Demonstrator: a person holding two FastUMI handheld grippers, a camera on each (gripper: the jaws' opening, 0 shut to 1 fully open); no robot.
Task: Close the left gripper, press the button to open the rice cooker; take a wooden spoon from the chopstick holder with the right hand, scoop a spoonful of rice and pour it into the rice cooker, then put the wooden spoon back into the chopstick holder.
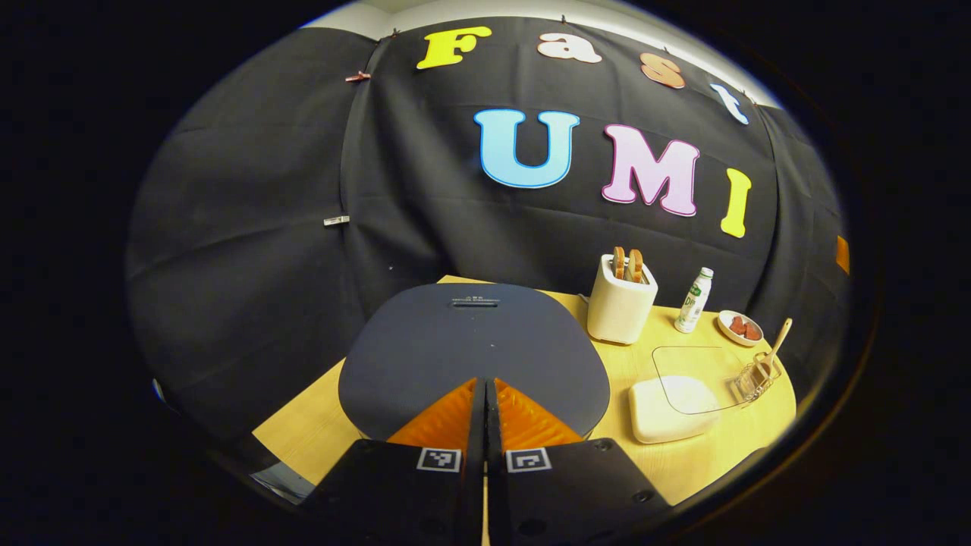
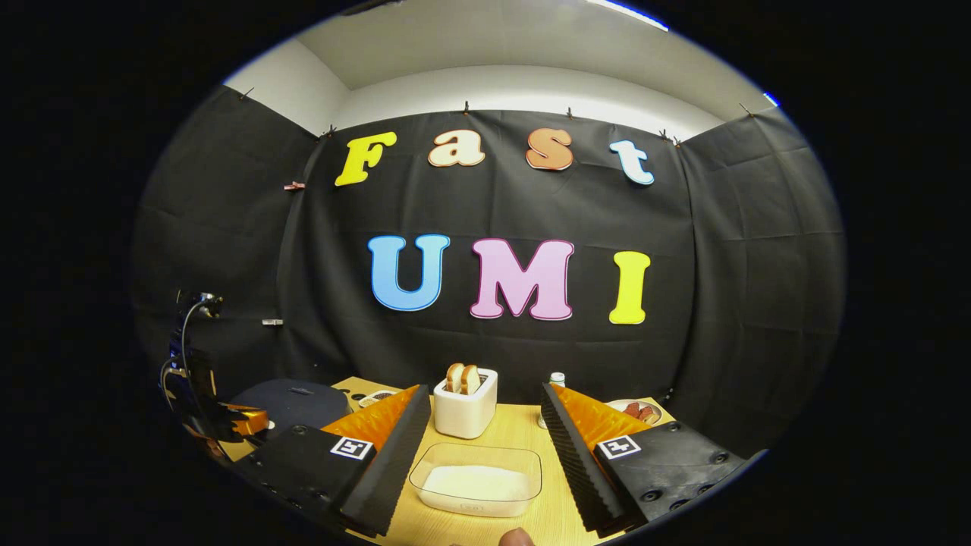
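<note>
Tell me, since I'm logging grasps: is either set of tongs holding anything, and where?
Nothing is held. The left tongs are shut empty over the rice cooker; the right tongs are open.

Staged recording booth, not a home kitchen: black cloth wall clipped around a wooden tabletop set with toaster, rice cooker and bottle.

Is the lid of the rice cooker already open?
No, the rice cooker lid lies flat and closed in the left gripper view.
</note>
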